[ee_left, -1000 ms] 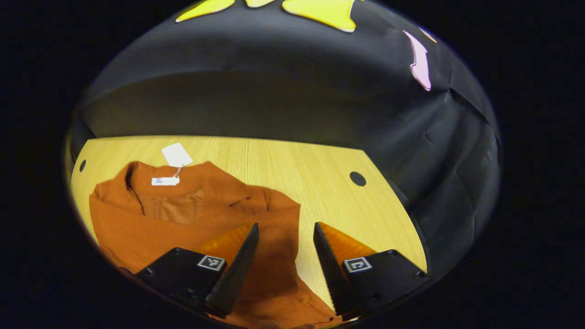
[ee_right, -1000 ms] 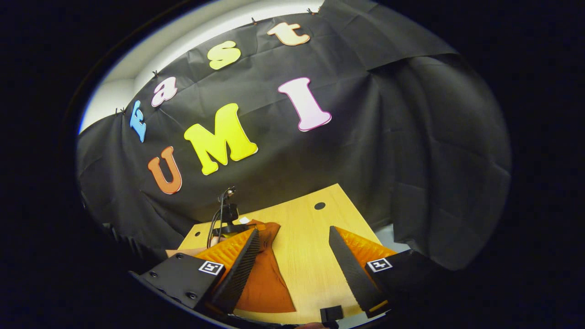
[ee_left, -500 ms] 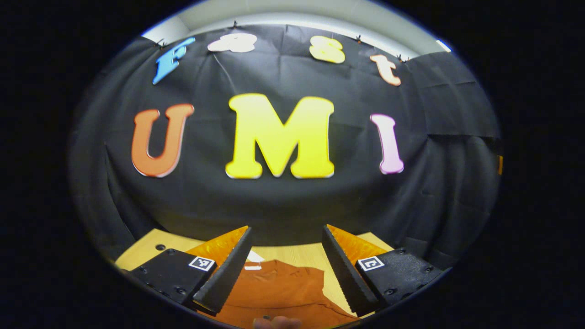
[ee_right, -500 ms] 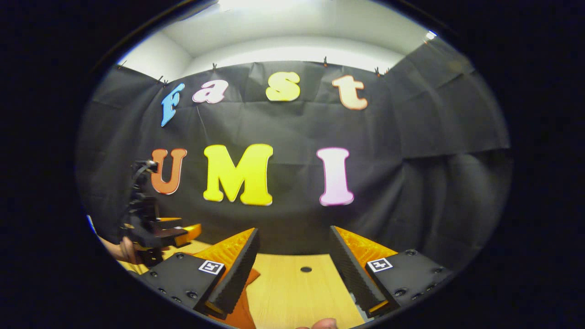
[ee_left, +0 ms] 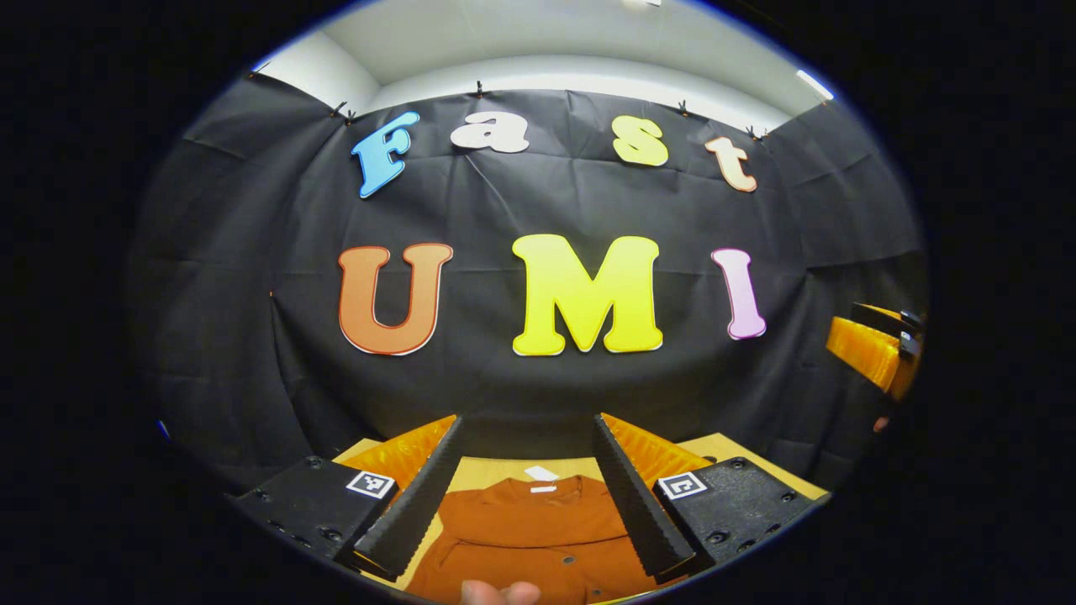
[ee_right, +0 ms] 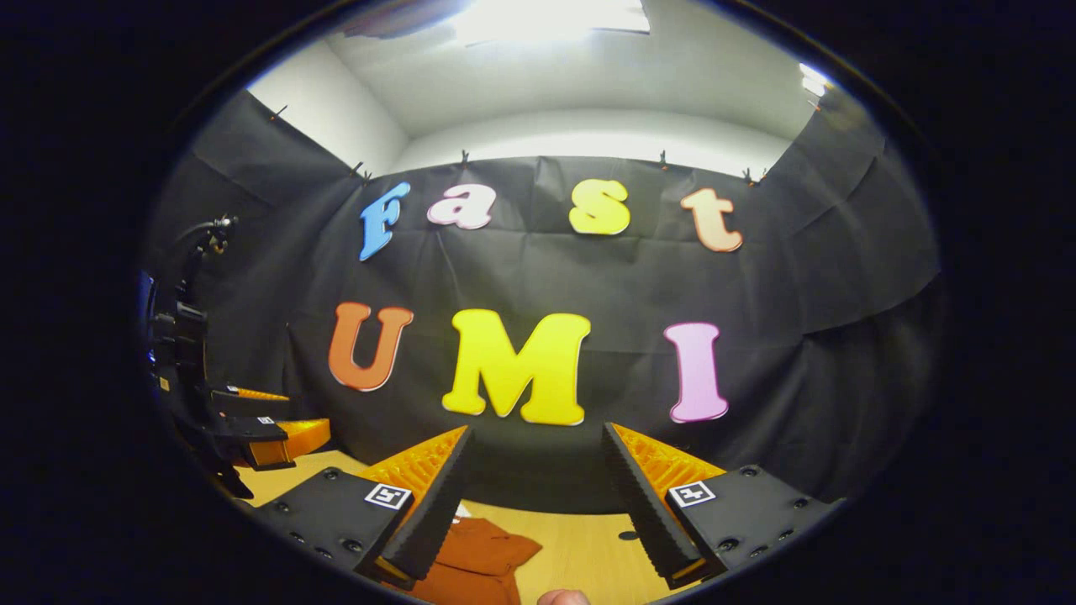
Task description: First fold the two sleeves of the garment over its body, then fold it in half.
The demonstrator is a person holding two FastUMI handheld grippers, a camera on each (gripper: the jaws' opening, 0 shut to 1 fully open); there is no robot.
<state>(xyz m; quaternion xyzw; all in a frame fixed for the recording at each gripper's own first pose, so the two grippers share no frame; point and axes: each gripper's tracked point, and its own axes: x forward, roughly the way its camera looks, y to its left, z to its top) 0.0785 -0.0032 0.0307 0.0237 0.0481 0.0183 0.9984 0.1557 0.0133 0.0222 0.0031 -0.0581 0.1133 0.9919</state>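
Jaws apart above garment [ee_left: 530, 538]

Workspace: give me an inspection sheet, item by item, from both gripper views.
Surface: light wooden table, with a dark round hole.
Job's things: rust-orange fabric garment lying on the table, white tag at its collar.
Clutter: nothing seen.
Grippers: left gripper open, raised above the garment, holding nothing; right gripper open, holding nothing.
Cables: dark cable looping above the left gripper.
Surroundings: black cloth wall, white ceiling.
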